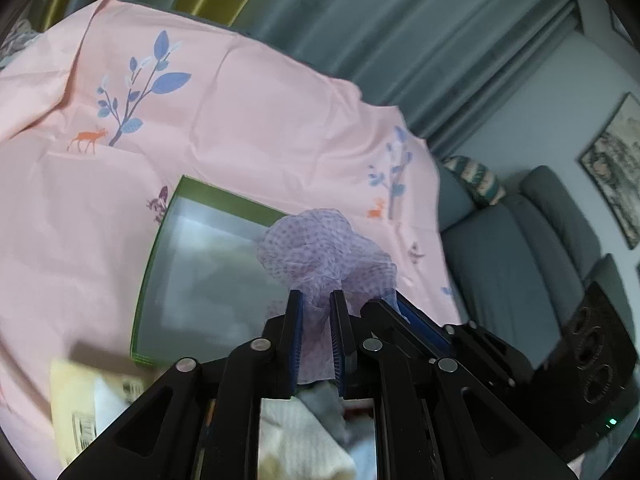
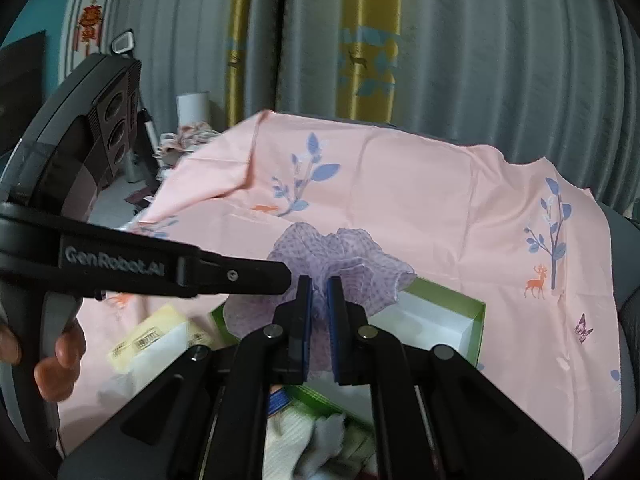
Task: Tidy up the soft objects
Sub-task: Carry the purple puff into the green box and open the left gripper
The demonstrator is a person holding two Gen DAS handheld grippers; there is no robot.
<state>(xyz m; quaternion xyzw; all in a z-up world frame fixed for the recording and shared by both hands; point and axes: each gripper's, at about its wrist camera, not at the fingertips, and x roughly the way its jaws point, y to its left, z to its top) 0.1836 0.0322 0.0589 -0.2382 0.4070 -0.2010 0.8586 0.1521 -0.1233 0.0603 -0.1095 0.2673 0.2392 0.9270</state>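
Note:
A crumpled purple dotted cloth is held up over an open green box with a white inside. My left gripper is shut on the cloth's lower end. My right gripper is shut on the same cloth, next to the left one. The green box sits just behind and below the cloth in the right wrist view. White and grey soft items lie below the grippers.
A pink sheet with blue trees and orange deer covers the surface. A yellow packet lies at the left. A grey sofa stands at the right. Curtains hang behind.

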